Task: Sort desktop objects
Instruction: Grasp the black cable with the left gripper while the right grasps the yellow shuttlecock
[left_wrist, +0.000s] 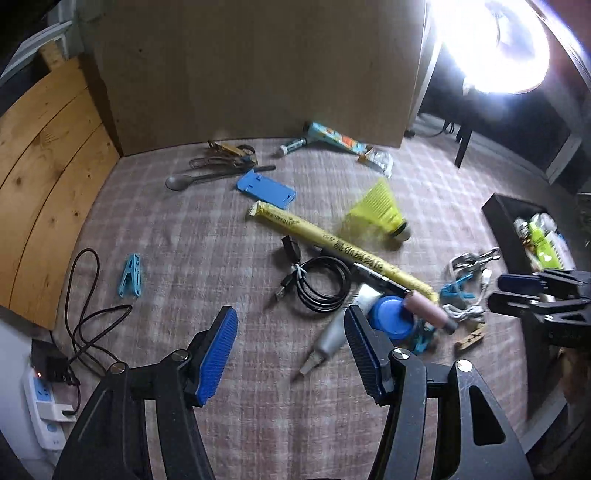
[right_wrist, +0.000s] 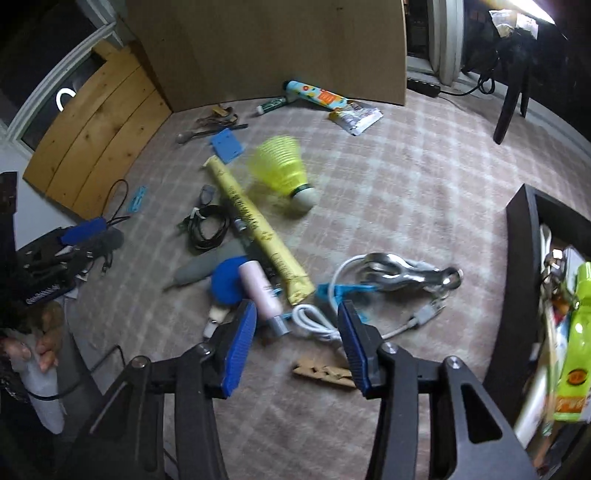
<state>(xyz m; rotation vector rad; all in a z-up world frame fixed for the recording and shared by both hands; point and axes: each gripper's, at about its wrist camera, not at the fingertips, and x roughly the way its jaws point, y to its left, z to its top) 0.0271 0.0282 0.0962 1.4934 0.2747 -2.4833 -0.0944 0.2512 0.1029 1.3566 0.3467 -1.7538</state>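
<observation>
With both sets of fingers parted and empty, your right gripper (right_wrist: 295, 334) hovers over the white cable (right_wrist: 317, 325) on the counter (right_wrist: 424, 184), your left gripper (left_wrist: 291, 334) beside the grey tube (left_wrist: 332, 339); closing now risks snagging tangled neighbours.

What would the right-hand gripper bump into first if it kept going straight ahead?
Probably the coiled white USB cable, lying between the open jaws of the right gripper, with the wooden clothespin just nearer. Depth is hard to judge.

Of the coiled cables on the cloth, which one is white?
The white cable beside the metal clip, just ahead of the right gripper. The other coil, by the yellow tube, is black.
</observation>
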